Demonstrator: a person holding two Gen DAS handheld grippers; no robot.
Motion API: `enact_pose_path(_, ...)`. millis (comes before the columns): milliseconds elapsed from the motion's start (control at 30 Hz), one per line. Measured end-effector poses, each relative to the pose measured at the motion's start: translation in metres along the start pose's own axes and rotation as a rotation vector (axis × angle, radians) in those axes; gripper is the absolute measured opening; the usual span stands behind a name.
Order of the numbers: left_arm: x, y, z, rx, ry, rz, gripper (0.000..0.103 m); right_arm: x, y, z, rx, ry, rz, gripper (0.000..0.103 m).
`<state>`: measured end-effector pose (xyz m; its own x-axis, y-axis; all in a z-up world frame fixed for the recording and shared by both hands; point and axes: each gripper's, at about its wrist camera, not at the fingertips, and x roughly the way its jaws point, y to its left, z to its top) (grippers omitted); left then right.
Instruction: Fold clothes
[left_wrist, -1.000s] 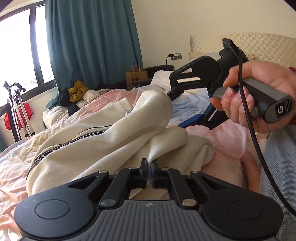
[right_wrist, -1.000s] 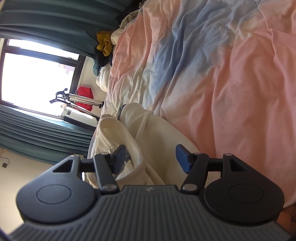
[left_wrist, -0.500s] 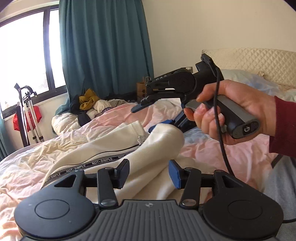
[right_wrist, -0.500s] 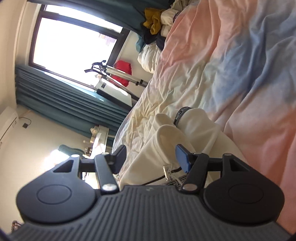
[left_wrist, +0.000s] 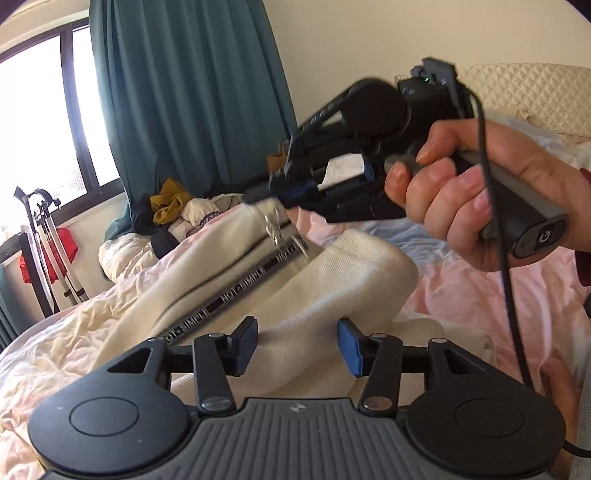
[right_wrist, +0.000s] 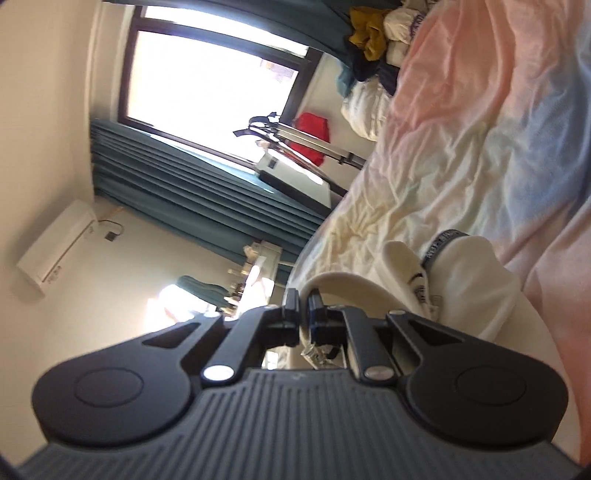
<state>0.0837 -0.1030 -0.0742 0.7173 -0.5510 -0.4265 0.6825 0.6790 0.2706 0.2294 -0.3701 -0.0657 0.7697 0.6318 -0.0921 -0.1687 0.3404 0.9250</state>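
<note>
A cream zip jacket (left_wrist: 332, 280) with a black "NOT SIMPLE" tape (left_wrist: 240, 288) lies bunched on the bed. My left gripper (left_wrist: 297, 343) is open just above its nearest fold, and cream cloth shows between the blue pads without touching them. A hand (left_wrist: 461, 199) holds my right gripper (left_wrist: 258, 197) level above the jacket, shut on the jacket's edge beside the metal zipper pull (left_wrist: 273, 225), which dangles below the tips. In the right wrist view the right gripper (right_wrist: 303, 308) has its fingers pressed together on a cream edge of the jacket (right_wrist: 472, 280).
The pink, blue and yellow bedsheet (left_wrist: 480, 288) spreads around the jacket. A pile of clothes (left_wrist: 177, 210) sits at the far end by the teal curtain (left_wrist: 184, 110). A stand with red cloth (left_wrist: 44, 240) is under the window. A quilted headboard (left_wrist: 517, 88) is at the right.
My left gripper let go of the cream fold, opened and drew back. My right gripper swung over to the zipper edge and closed on it, lifting that edge a little.
</note>
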Motion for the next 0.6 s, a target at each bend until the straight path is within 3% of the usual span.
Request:
enact_pose_path(100, 0.017, 0.003, -0.005, -0.007, 0.024, 0.003, 0.049, 0.003, 0.006, 0.0, -0.036, -0.005, -0.008, 0.008)
enact_pose_path(167, 0.023, 0.004, -0.01, -0.012, 0.041, -0.012, 0.022, 0.006, 0.002, 0.001, -0.033, -0.012, -0.04, 0.008)
enact_pose_path(233, 0.024, 0.005, -0.013, -0.014, 0.053, -0.043, 0.006, 0.009, -0.004, 0.002, -0.019, -0.021, -0.077, 0.008)
enact_pose_path(433, -0.008, 0.002, -0.011, 0.021, 0.007, -0.078, 0.003, 0.014, -0.016, 0.002, -0.002, -0.049, -0.145, 0.008)
enact_pose_path(600, -0.023, 0.0, -0.017, -0.005, -0.007, -0.047, 0.009, 0.025, -0.024, 0.007, -0.004, -0.03, -0.2, 0.008)
